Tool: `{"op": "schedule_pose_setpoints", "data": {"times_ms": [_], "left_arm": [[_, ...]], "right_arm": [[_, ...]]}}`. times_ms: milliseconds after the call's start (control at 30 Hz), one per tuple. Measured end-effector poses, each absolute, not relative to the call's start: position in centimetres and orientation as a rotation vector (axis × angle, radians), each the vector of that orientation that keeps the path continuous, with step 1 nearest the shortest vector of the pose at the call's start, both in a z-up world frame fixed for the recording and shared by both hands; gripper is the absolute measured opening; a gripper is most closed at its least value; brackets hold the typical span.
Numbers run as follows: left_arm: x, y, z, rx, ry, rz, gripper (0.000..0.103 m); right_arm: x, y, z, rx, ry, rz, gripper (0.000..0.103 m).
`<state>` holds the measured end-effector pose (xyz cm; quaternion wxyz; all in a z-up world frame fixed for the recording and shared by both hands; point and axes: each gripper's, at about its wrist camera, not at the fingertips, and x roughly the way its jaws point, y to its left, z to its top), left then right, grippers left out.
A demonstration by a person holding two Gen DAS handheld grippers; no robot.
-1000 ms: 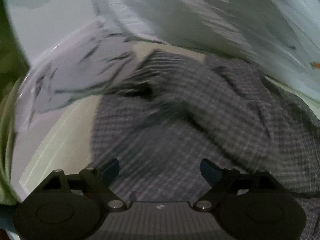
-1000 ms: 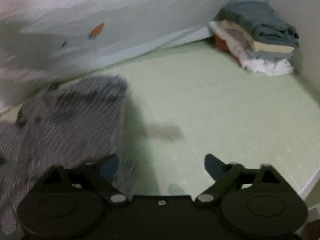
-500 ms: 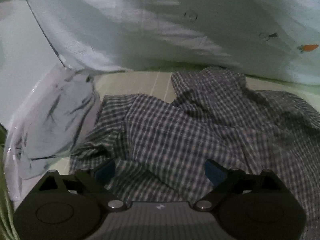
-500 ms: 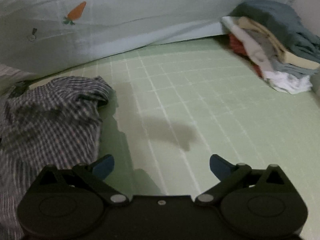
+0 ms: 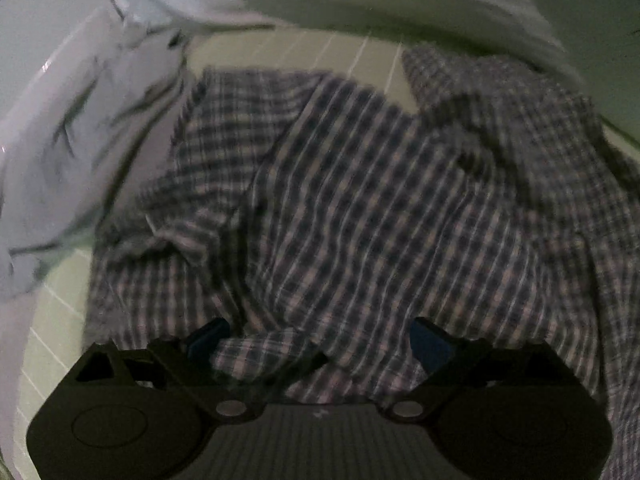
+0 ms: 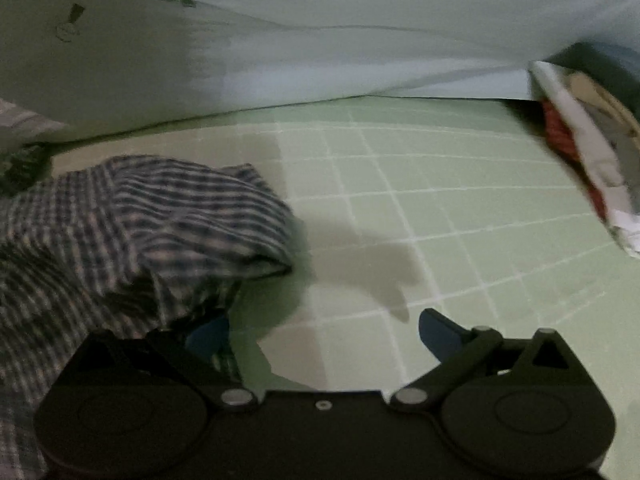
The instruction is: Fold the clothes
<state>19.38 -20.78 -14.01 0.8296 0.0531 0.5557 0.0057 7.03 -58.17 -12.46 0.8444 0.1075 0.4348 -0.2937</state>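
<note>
A crumpled dark-and-white checked shirt (image 5: 360, 208) lies on the pale green gridded mat (image 5: 60, 320). My left gripper (image 5: 320, 340) is open, low over the shirt's near edge, with a fold of cloth between its blue fingertips (image 5: 208, 338). In the right wrist view the same shirt (image 6: 132, 224) lies at the left, its right edge bunched up. My right gripper (image 6: 324, 332) is open over the bare mat (image 6: 460, 208), its left fingertip (image 6: 208, 336) at the shirt's edge.
A pale blue sheet with carrot prints (image 6: 320, 32) hangs along the back. A clear plastic bag (image 5: 72, 128) lies left of the shirt. A stack of folded clothes (image 6: 592, 140) sits at the far right.
Both grippers have moved lower and closer to the shirt. The left one now has cloth between its open fingers. The right one has shifted left toward the shirt's edge.
</note>
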Motion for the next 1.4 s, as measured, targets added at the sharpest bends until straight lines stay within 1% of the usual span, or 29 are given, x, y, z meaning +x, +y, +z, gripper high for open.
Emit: {"op": "schedule_pose_setpoints", "data": {"times_ms": [167,433,600,800,833,900,967,1000,1033,1067,1167,1400], "left_arm": [[19.5,-19.9,-14.3,0.063,1.198,-0.004,0.103],[19.2,-19.1,-14.5,0.022,1.206,-0.020,0.103],[18.8,-19.0,-14.5,0.023,1.202,-0.022,0.103],[18.6,-19.0,-14.3,0.024,1.196,-0.024,0.103],[18.6,-19.0,-14.3,0.023,1.195,-0.024,0.103],[18.6,-19.0,-14.2,0.023,1.194,-0.024,0.103],[18.5,-18.9,-14.1,0.023,1.191,-0.025,0.103],[18.4,-18.8,-14.0,0.023,1.190,-0.025,0.103],[18.4,-18.8,-14.0,0.023,1.189,-0.025,0.103],[18.3,-18.7,-14.0,0.023,1.188,-0.026,0.103],[18.1,-18.5,-13.8,0.024,1.186,-0.028,0.103],[17.7,-18.3,-13.6,0.025,1.180,-0.030,0.103]], "right_arm": [[8.6,-57.9,-12.4,0.237,0.910,-0.579,0.098],[11.1,-58.1,-12.1,0.284,0.891,-0.530,0.095],[12.5,-58.2,-12.1,0.296,0.883,-0.510,0.087],[13.6,-58.3,-12.1,0.308,0.872,-0.465,0.065],[13.7,-58.3,-12.1,0.316,0.869,-0.453,0.057],[13.9,-58.4,-12.0,0.328,0.862,-0.436,0.048],[13.9,-58.3,-11.9,0.328,0.855,-0.425,0.030],[13.9,-58.2,-11.9,0.319,0.853,-0.429,0.024],[13.9,-58.2,-11.8,0.311,0.850,-0.434,0.017],[13.8,-58.1,-11.7,0.306,0.848,-0.438,0.013],[13.3,-58.1,-11.3,0.306,0.832,-0.459,0.008],[11.8,-57.5,-8.5,0.272,0.768,-0.532,0.007]]}}
